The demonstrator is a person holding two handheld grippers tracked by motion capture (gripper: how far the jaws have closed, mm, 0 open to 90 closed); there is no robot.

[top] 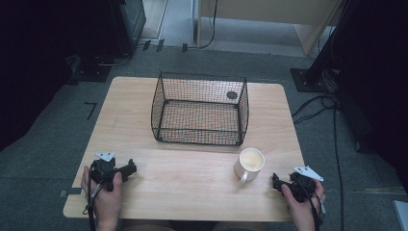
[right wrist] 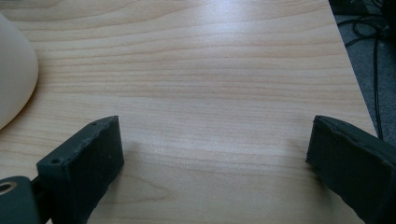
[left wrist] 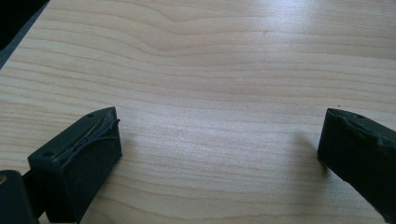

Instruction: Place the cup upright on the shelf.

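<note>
Mug seen standing upright on surface, in front of wire basket, handle turned toward near edge. Right hand-held gripper judged nearer, mug just to its left; jaws spread, nothing held. Left hand-held gripper well apart, jaws likewise spread.

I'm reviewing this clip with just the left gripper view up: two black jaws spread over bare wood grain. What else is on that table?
Observer: A black wire mesh basket stands toward the far side of the wooden table, and it looks empty.
Operator: Anything nearer the person?
Observer: A cream mug sits in front of the basket's right end, handle turned toward the person.
Operator: Where is the other claw?
Observer: The right claw rests near the table's right front corner, just right of the mug, with its jaws spread and nothing between them.
Operator: And mine, relative to the mug?
Observer: The left claw is at the front left, well apart from the mug.
</note>
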